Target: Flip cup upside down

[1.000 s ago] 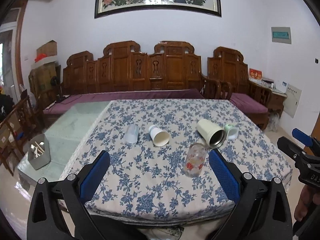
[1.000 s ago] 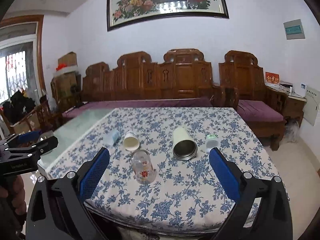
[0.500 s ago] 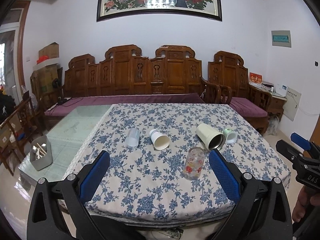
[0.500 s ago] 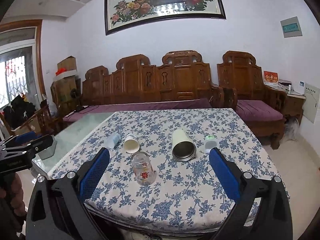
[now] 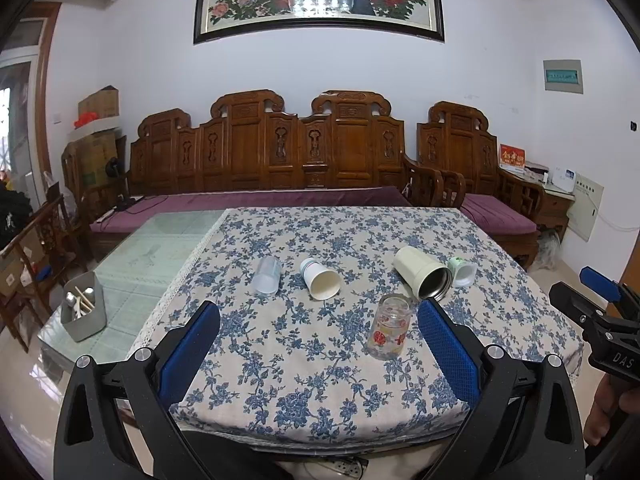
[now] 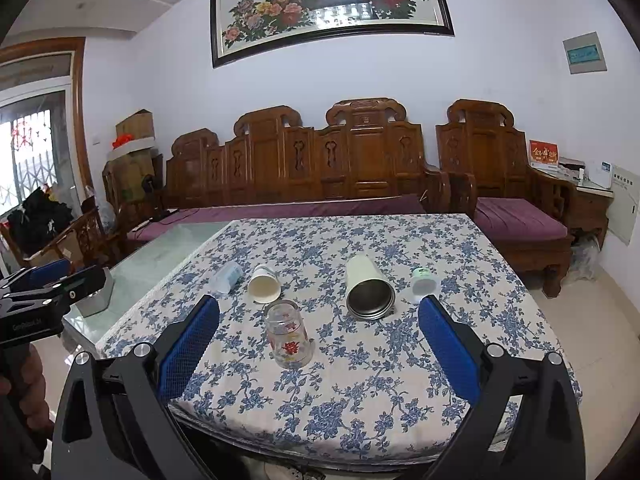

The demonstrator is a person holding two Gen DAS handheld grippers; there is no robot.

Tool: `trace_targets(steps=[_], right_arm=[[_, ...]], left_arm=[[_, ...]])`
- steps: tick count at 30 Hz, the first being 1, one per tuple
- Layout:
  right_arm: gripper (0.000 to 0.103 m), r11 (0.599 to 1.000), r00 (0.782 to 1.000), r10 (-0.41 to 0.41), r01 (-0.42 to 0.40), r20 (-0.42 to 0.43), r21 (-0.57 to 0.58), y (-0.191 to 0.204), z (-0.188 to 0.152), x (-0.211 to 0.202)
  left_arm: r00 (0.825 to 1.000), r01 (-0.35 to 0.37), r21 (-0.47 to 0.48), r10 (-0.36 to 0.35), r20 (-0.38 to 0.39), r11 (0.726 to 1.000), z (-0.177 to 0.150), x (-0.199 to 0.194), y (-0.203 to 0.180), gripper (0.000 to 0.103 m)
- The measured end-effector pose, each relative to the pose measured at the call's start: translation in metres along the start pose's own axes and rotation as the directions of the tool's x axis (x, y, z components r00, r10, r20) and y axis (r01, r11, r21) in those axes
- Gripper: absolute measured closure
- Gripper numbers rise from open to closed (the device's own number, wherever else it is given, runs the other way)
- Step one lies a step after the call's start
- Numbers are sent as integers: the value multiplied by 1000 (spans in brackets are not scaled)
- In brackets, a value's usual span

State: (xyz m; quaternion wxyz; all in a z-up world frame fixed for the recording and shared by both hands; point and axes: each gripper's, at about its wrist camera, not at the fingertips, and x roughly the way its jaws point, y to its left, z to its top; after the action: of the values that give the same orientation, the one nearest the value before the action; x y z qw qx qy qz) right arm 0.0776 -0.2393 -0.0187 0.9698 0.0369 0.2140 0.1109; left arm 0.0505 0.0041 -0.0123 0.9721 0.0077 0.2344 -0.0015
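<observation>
both cameras have drawn back and risen slightly from the floral tablecloth (image 5: 304,380) over the past second. the left gripper (image 5: 318,344) and right gripper (image 6: 318,340) hang with jaws spread wide, grasping nothing. the glass cup (image 6: 288,334) stands mouth-down near the front edge; a paper cup (image 6: 263,283) and cream tumbler (image 6: 368,286) lie sideways behind it

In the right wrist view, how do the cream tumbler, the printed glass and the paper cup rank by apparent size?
1. cream tumbler
2. printed glass, although it stands nearer the camera, so this is unsure
3. paper cup
</observation>
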Motion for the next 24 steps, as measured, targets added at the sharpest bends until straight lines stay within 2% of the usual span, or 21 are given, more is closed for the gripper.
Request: trace_targets(steps=[24], right_arm=[[3,1000,1000,5,-5,-4,1,2,-1,2]], left_arm=[[1000,-3,6,3,3,1000,1,1,1,8]])
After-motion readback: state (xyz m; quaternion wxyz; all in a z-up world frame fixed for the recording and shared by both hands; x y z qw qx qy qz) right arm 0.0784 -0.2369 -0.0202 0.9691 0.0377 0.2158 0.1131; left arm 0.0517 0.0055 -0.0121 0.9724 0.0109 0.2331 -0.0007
